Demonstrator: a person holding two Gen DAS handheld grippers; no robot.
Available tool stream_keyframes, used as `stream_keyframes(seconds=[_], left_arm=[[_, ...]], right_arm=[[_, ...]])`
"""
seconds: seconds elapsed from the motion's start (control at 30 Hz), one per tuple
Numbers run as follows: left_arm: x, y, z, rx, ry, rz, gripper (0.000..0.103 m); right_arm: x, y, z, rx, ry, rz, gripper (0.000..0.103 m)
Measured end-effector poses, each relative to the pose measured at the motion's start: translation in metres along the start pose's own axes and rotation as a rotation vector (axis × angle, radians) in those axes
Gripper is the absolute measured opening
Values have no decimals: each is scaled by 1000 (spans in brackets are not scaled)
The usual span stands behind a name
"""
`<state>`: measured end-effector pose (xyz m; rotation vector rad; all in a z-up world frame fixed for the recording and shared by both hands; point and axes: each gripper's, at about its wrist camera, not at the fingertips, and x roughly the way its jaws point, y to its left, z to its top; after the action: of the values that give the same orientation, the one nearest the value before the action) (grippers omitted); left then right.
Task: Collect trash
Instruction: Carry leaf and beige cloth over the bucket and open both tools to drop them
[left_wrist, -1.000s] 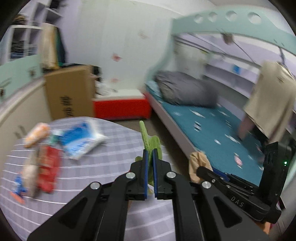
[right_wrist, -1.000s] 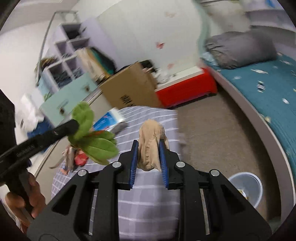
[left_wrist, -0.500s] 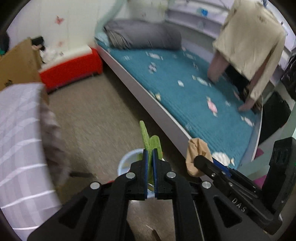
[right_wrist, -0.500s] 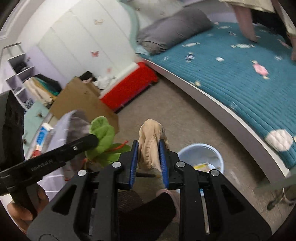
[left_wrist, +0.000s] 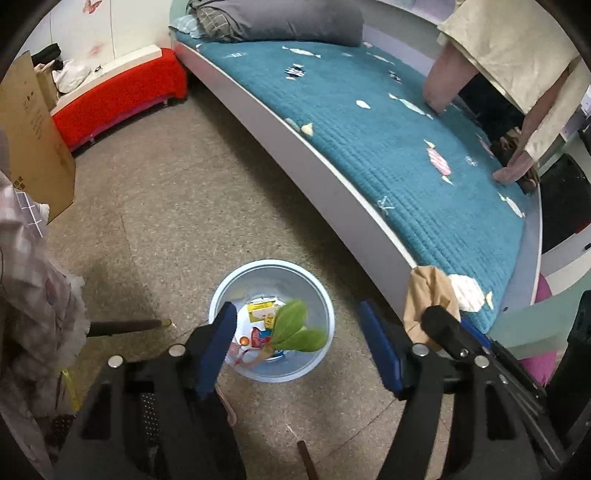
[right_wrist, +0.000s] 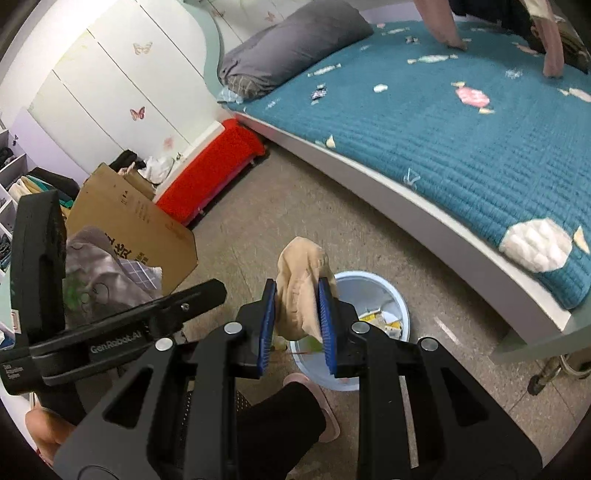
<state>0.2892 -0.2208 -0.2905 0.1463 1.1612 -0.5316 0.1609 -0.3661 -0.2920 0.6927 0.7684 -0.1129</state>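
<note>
Left gripper (left_wrist: 295, 347) jaws just spread apart; green leaf scrap (left_wrist: 295, 328) seen loose over light-blue bin (left_wrist: 221, 295). Right gripper (right_wrist: 297, 325) clamped on tan crumpled rag (right_wrist: 299, 273), held above bin. Rag judged soft, light; mid-bunch grip judged adequate.

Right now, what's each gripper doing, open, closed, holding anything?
Left gripper: open, its jaws have just been opening; the green leaf is loose over the blue bin.
Right gripper: shut on the crumpled tan paper.
</note>
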Motion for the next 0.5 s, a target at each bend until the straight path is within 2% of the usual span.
stream_keyframes(seconds=[0.1, 0.27, 0.5], left_arm=[[5, 4, 0, 0, 21, 50, 68], [5, 16, -3, -11, 24, 89, 70], [-4, 23, -3, -12, -11, 159, 71]], right_arm=[[10, 1, -2, 0, 24, 2, 23], [21, 6, -6, -7, 52, 11, 24], [27, 16, -8, -20, 59, 19, 25]])
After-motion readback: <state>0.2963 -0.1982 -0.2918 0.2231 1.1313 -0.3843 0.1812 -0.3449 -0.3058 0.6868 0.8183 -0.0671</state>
